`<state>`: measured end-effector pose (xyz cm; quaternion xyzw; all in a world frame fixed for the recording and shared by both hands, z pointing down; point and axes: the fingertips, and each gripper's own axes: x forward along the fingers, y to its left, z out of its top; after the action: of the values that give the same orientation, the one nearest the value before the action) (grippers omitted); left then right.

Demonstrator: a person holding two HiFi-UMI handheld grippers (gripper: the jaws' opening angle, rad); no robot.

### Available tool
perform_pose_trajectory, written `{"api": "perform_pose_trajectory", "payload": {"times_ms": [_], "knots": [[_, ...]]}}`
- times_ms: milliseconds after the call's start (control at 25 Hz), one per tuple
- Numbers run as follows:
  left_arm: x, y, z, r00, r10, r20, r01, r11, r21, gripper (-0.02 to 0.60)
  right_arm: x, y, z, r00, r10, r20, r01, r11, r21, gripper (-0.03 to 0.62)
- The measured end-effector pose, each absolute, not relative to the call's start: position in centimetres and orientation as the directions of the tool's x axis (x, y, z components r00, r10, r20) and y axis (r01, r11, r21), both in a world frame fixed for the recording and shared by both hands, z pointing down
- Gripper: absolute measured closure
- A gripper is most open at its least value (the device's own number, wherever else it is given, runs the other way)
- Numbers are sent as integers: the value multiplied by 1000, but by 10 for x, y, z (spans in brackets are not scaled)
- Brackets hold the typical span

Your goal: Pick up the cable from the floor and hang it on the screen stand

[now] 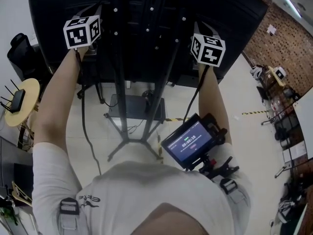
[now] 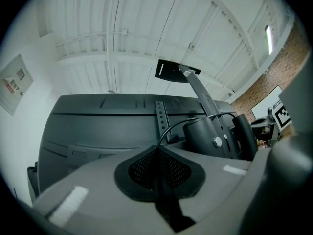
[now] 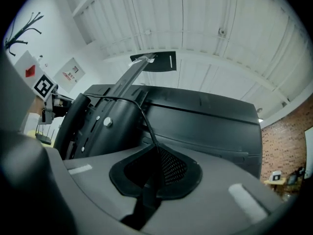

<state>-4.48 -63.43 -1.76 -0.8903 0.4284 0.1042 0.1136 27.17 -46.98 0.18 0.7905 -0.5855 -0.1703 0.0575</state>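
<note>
Because the cable [image 2: 169,129] has to be laid over the screen stand [image 2: 210,136], it is pinched at two places. The left gripper [image 2: 157,148] and the right gripper [image 3: 156,151] are each closed tight on the thin black cord, which rises from between the jaws. Both grippers are held up behind the screen [image 2: 98,124], tilted slightly upward. From each grip the cable is seen arching toward the stand's dark column — a span held well off the floor, judged ready to be draped there and then released.
</note>
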Motion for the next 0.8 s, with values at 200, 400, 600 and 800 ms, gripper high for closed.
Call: {"api": "perform_pose_trajectory", "payload": {"times_ms": [200,400,600,800], "knots": [[-36,-632,-17,634,-718,-288,-767,-631,-115,568,275,-469,16,288,-943,-169,-895,-327,304,562],[-30,-627,-16,641,-704,-305,-759,-641,-115,566,274,-467,25,271,-947,-172,-898,-313,310,562],[-33,-626,-15,634,-709,-309,-765,-634,-114,566,263,-466,44,237,-958,-164,-912,-278,302,562],[-35,-629,-11,623,-713,-322,-771,-629,-100,566,246,-468,57,189,-967,-171,-924,-234,303,562]]}}
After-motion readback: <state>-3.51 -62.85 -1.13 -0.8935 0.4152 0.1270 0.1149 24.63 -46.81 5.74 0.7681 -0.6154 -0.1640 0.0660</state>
